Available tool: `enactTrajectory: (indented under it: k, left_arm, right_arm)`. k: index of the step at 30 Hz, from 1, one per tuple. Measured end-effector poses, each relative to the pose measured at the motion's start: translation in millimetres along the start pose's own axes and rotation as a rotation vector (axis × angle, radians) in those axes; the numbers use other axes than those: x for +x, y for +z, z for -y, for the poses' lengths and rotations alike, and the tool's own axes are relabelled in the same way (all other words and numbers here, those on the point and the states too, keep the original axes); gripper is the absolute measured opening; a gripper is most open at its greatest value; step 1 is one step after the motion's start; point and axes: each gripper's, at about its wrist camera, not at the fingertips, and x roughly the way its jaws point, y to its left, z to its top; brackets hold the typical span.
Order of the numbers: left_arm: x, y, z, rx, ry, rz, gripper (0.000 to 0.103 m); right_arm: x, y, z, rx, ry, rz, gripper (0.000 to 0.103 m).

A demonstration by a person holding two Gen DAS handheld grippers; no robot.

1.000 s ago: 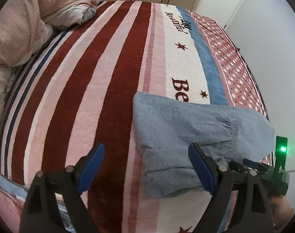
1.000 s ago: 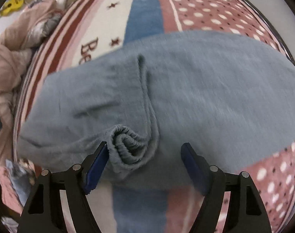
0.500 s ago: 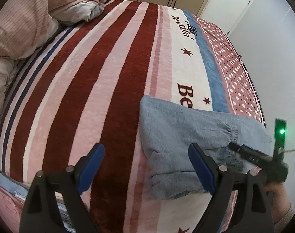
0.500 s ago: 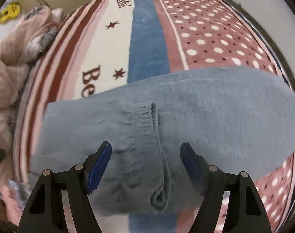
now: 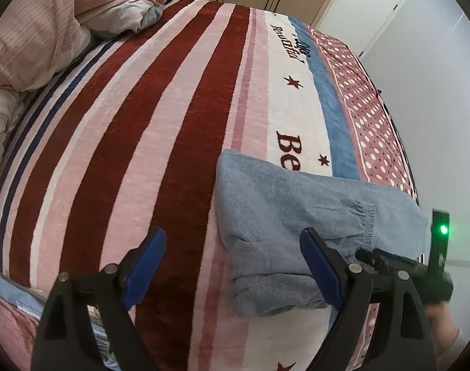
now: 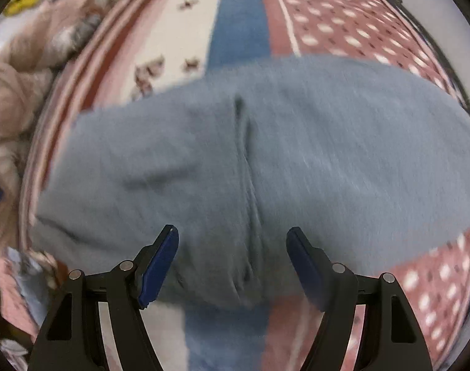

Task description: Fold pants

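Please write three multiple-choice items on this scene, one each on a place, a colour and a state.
1. Where do the pants lie?
A. on the striped blanket
B. on the floor
C. on the door

2. What colour are the pants?
A. red
B. grey-blue
C. yellow

3. What does the left gripper hold?
A. the pants
B. a pillow
C. nothing

Answers:
1. A, since the folded cloth rests on the blanket's near end.
2. B, as both views show grey-blue fabric.
3. C, as its pads stand wide apart over the blanket with nothing pressed between them.
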Motion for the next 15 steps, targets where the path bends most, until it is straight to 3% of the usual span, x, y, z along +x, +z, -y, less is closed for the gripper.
enactTrajectory:
  k: [2, 4, 6, 7, 10, 15]
  left_arm:
    - [1, -1, 0, -0.003, 0.0, -0.001, 0.086]
    - [4, -1, 0, -0.005, -0.001, -0.006, 0.086]
    - [7, -2, 1, -0.003, 0.0, -0.013, 0.086]
    - [8, -2, 1, -0.003, 0.0, -0.016, 0.086]
    - [10, -3, 3, -0.006, -0.004, -0.023, 0.086]
    - [11, 1, 9, -0.005, -0.011, -0.019, 0.086]
  right_arm:
    - [11, 14, 3, 0.024, 0.064, -0.024, 0.05]
    - [20, 18, 2, 0.037, 0.097, -0.056, 0.046]
    - [19, 20, 2, 0.043, 0.121, -0.054, 0.031]
    - [16, 19, 2, 0.041, 0.13, -0.046, 0.018]
    - [6, 18, 5, 0.047, 0.175, -0.022, 0.013]
    - [-18, 26, 9, 0.007, 0.109, 0.071, 0.01]
